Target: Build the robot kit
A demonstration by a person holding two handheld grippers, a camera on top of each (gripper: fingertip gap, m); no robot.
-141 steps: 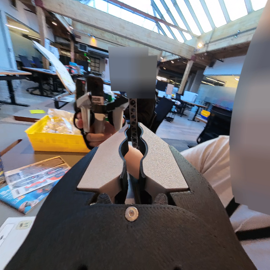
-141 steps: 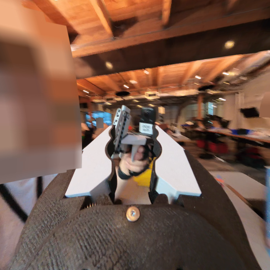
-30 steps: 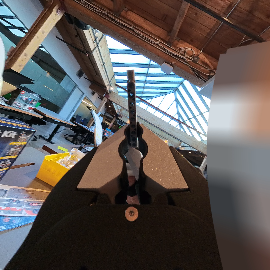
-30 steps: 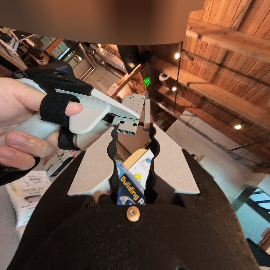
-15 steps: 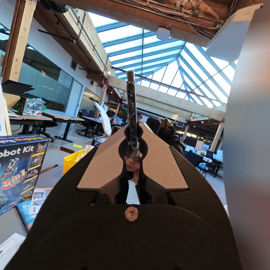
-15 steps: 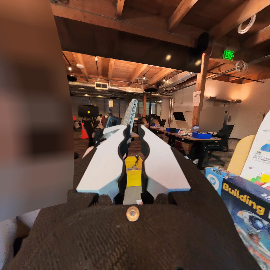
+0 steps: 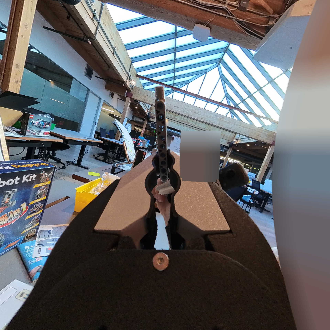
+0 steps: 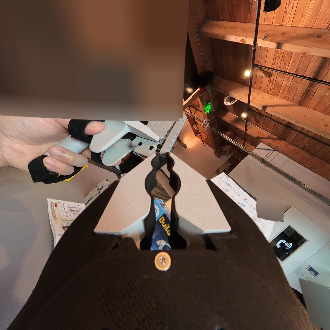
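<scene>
Skylight (image 7: 196, 59) behind left claw's (image 7: 162, 157) beam (image 7: 161, 134)

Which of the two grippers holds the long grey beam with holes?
The left gripper, shut on the grey beam; the right gripper does not grip it.

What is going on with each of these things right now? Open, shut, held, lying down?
left gripper: shut on the grey beam.
grey beam: held upright, sticking out past the fingertips.
right gripper: nearly closed, a narrow gap left, holding nothing.
yellow bin: open-topped on the table, clear bags inside.
kit box: standing upright, closed.
instruction sheet: lying flat on the table.
</scene>
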